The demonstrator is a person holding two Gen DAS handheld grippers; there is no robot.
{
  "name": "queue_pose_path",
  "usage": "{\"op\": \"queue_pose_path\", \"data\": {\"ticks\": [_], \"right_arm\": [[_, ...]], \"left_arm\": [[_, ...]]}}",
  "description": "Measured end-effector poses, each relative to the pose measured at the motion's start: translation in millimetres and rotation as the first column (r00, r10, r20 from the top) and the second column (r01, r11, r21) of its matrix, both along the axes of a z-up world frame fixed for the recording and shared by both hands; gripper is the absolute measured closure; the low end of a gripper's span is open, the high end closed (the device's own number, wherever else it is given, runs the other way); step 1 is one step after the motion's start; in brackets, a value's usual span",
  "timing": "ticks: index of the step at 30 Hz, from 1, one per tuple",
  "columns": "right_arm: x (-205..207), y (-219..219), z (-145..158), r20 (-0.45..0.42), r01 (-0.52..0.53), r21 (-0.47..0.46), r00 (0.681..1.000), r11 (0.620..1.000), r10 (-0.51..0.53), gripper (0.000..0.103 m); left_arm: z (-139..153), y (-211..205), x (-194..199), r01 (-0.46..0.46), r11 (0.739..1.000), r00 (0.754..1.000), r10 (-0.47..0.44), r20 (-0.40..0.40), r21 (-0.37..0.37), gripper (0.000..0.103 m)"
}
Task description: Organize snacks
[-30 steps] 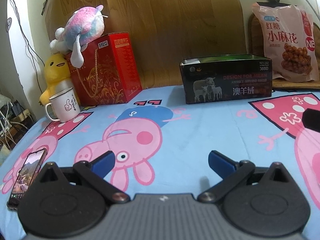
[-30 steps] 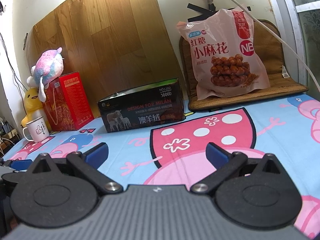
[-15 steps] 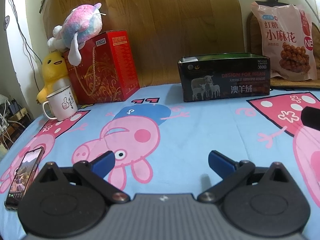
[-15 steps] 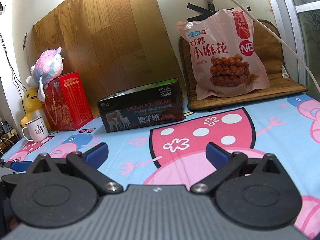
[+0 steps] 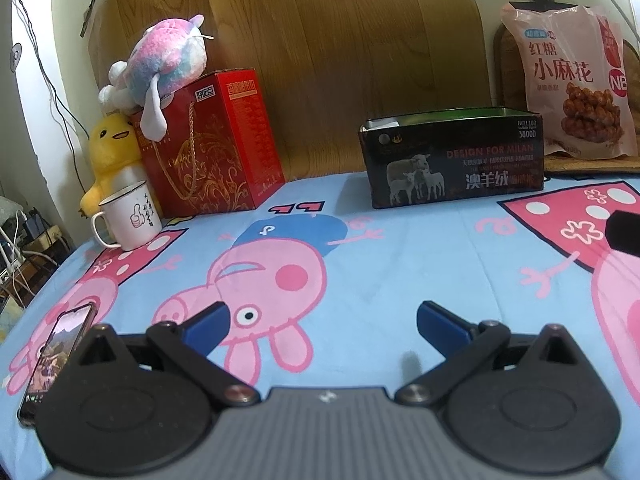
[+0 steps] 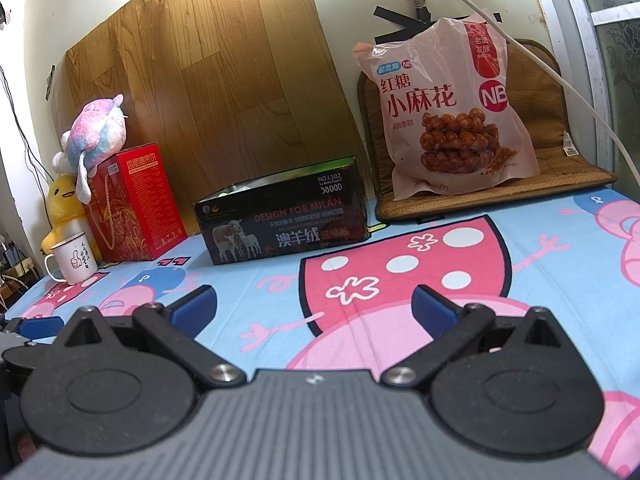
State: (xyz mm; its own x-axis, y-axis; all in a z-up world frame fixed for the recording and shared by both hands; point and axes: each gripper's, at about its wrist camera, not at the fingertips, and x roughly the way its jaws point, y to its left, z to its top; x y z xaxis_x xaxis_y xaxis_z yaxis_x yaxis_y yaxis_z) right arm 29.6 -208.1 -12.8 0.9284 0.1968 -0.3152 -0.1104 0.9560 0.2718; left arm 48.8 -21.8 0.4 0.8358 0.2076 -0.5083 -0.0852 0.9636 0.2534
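Cartoon bedsheet — both tongs low, level, agape

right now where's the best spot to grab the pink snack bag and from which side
Probably its top edge. The snack bag stands upright, leaning back on the brown cushion, so its thin, flat top seam is free. Come from the front with the open right gripper, raised to the seam, fingers crossing its thickness; the bulging middle looks too wide.

A cartoon-pig sheet is covering the surface and bearing a phone near left, a white mug and red box far left, a black box far centre.
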Motion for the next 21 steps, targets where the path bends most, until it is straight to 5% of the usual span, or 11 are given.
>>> {"op": "queue_pose_path", "data": {"ticks": [21], "right_arm": [[0.4, 0.0, 0.1, 0.000, 0.000, 0.000, 1.000, 1.000, 0.000, 0.000]], "left_arm": [[-0.1, 3.5, 1.5, -0.016, 1.000, 1.000, 0.016, 0.009, 0.009, 0.000]]}}
